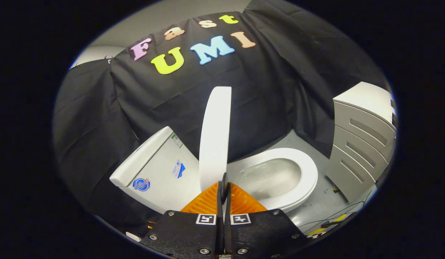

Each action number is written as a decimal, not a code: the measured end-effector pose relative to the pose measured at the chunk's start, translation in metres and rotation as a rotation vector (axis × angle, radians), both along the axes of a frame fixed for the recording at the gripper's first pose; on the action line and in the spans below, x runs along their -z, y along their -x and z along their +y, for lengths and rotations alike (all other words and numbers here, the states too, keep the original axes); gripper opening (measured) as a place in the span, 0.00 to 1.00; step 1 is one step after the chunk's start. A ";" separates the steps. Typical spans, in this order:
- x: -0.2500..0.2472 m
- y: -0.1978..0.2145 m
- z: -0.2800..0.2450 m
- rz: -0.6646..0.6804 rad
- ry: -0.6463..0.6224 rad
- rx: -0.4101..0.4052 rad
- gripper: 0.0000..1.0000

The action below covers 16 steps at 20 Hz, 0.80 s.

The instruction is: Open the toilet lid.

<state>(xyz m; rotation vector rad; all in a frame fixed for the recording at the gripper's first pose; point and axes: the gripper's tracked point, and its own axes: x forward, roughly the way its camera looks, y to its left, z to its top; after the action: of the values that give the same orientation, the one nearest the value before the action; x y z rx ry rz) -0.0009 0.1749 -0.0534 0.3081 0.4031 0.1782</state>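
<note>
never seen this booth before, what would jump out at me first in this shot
The raised toilet lid stands up edge-on just ahead of the gripper, whose fingers are closed together at its lower edge; whether they pinch it is hard to tell. To one side lies the open seat and bowl, to the other the white tank. Beyond the seat stands a grey drawer cabinet.

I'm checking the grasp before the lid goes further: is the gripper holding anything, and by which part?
The gripper is shut on the raised toilet lid, pinching its thin edge at the near, lower end.
</note>
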 end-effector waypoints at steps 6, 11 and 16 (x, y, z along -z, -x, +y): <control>-0.018 0.002 0.049 -0.064 0.047 -0.068 0.00; -0.027 0.003 0.091 -0.112 0.104 -0.135 0.00; -0.026 0.005 0.128 -0.137 0.132 -0.187 0.00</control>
<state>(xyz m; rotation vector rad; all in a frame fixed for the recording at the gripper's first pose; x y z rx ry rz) -0.0061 0.3031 -0.0271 0.1265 0.3061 0.3525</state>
